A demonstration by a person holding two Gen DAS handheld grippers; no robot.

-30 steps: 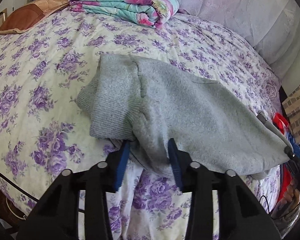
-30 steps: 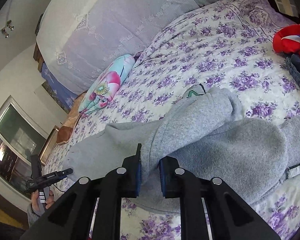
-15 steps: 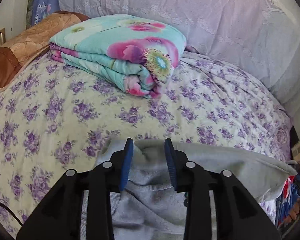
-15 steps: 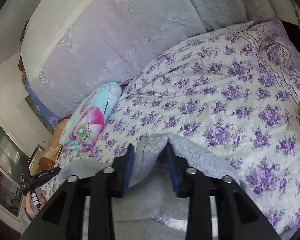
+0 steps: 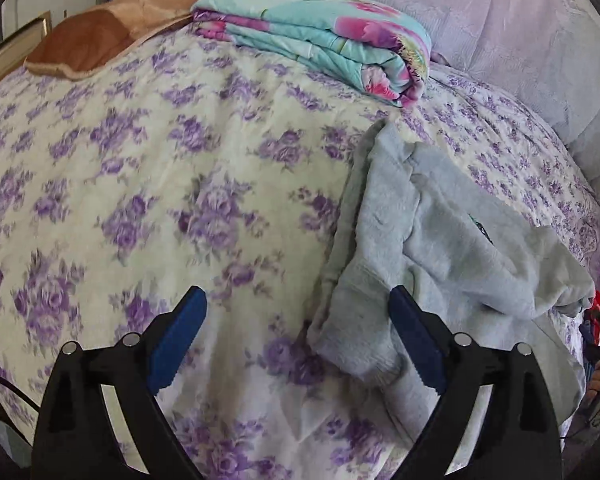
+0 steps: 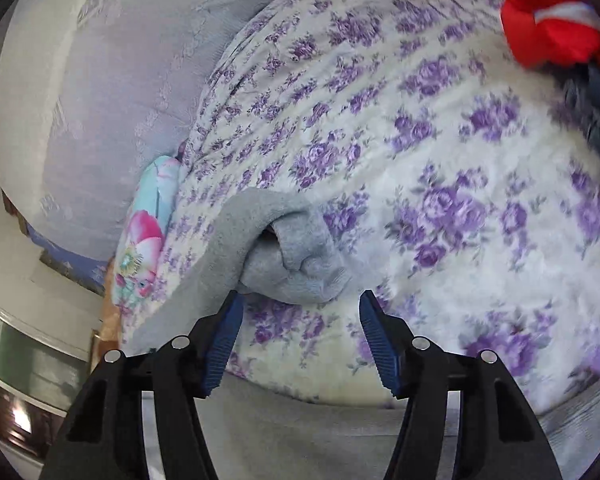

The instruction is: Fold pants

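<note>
In the left wrist view, the left claw [image 5: 296,336] has jaws spreading wide with nothing pinched between them; only flowered bed [image 5: 140,184] cover fills most of the gap. The grey pants [image 5: 440,248] lie on the bed at about two o'clock from it, the near corner brushing the right pad, the long axis running from twelve o'clock down toward five. In the right wrist view, the right claw [image 6: 300,332] is also opening, roughly half wide and empty, and a rolled grey end of the pants [image 6: 296,248] sits just beyond its tips at twelve o'clock, the cloth trailing off toward seven. By this judgement the right claw is nearer for a regrasp.
</note>
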